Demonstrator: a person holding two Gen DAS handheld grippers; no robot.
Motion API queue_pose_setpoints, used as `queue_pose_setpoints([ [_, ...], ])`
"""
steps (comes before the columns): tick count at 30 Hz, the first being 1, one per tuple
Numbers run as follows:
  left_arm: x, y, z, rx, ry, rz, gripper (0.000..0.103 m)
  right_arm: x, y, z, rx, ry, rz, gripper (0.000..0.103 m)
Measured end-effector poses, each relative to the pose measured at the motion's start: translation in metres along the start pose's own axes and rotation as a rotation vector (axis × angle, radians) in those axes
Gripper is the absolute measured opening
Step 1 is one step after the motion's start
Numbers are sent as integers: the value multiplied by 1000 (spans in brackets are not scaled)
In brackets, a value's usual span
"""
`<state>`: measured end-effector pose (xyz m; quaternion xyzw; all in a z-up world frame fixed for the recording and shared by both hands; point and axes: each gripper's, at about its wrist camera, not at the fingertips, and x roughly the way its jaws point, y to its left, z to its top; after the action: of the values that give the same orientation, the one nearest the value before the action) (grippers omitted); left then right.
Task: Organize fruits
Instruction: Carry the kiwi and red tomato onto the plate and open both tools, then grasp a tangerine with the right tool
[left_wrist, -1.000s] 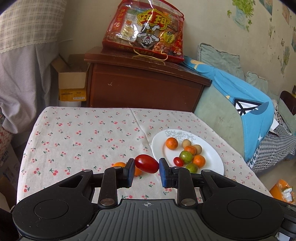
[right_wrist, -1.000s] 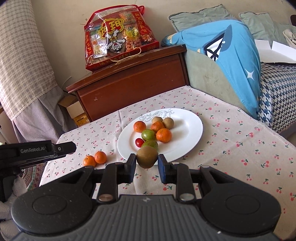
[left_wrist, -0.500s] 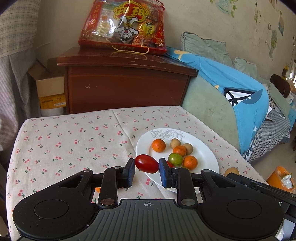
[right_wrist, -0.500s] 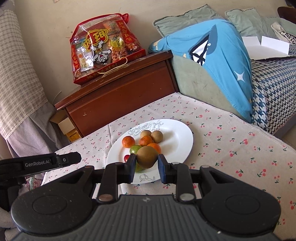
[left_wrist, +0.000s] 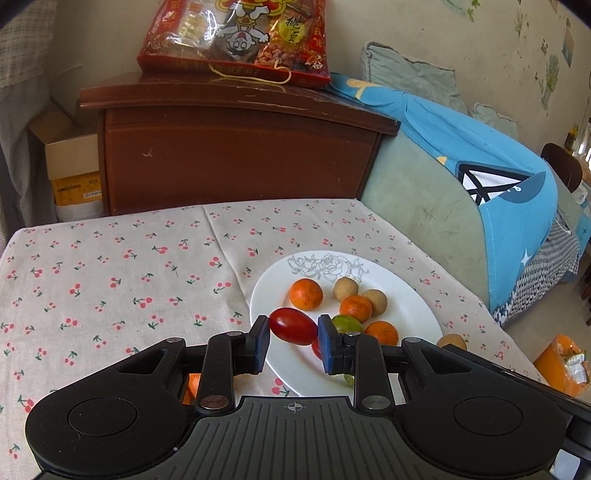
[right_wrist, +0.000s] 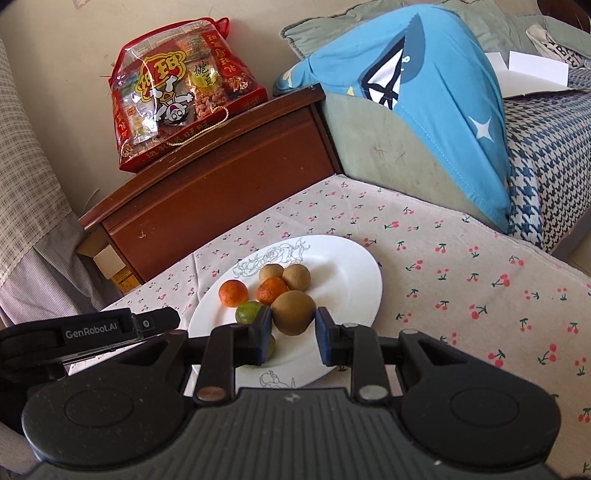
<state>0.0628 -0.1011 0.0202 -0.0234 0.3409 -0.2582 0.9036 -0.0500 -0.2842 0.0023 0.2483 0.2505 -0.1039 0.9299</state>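
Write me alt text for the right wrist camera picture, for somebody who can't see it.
The right claw grips a brown kiwi over a white plate that holds small oranges, brown round fruits and a green one. The plate sits on a cherry-print tablecloth, with a wooden cabinet and a red snack bag behind.

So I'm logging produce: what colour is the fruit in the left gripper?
Red: the tomato, clearest in the left wrist view.

Two wrist fisheyes, close above the tabletop (left_wrist: 110, 266).
Both look forward and down along their jaws, sharing the white plate (left_wrist: 413, 314) (right_wrist: 354, 280) mid-frame.
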Motion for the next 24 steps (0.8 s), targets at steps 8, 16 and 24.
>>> queue_pose_setpoints([
  [8, 28, -5, 4, 0, 36, -4, 26, 24, -4, -2, 26, 29, -25, 28],
  [16, 26, -12, 8, 19, 8, 9, 62, 24, 1, 0, 28, 11, -16, 50],
  [24, -6, -6, 15, 12, -53, 22, 78, 10, 14, -3, -31, 13, 4, 63],
])
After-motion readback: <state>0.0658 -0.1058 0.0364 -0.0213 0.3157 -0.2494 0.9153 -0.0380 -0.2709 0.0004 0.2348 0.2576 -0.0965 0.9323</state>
